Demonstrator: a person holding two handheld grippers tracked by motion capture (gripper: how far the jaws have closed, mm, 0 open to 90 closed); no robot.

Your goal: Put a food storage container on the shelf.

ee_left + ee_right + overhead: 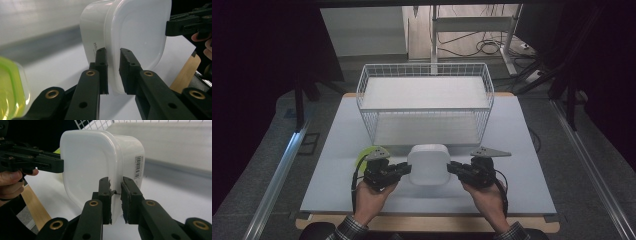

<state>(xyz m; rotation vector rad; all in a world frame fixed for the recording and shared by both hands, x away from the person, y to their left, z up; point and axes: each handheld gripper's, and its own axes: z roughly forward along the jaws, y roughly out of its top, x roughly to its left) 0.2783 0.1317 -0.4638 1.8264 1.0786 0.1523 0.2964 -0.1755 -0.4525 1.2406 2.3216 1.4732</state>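
A white translucent plastic container with rounded corners (428, 164) sits in the lower middle of the high view, on the pale grey counter (522, 150), just in front of a white wire basket (426, 102) that occupies the centre of the frame. The container's lid side faces the person.

The left gripper (406, 170) meets the container's left edge, and the right gripper (452, 168) meets its right edge; each is carried in a hand entering from the bottom of the frame, the left hand (371, 196) and the right hand (484, 197).

In the left gripper view the two black jaws are clenched on the container's projecting rim (113, 72), one pad on either side of it, at the centre of the frame. The right gripper appears at the upper right of that view, against the far edge of the container.

In the right gripper view the jaws are likewise clenched on the container's rim (115, 192) at the centre of the frame. A barcode label (138, 167) is on the container's side wall, right of centre. The left gripper reaches the far edge at the left of the frame.

A yellow-green translucent lid or dish (10, 90) lies at the lower left of the left gripper view; in the high view it shows just behind the left gripper.
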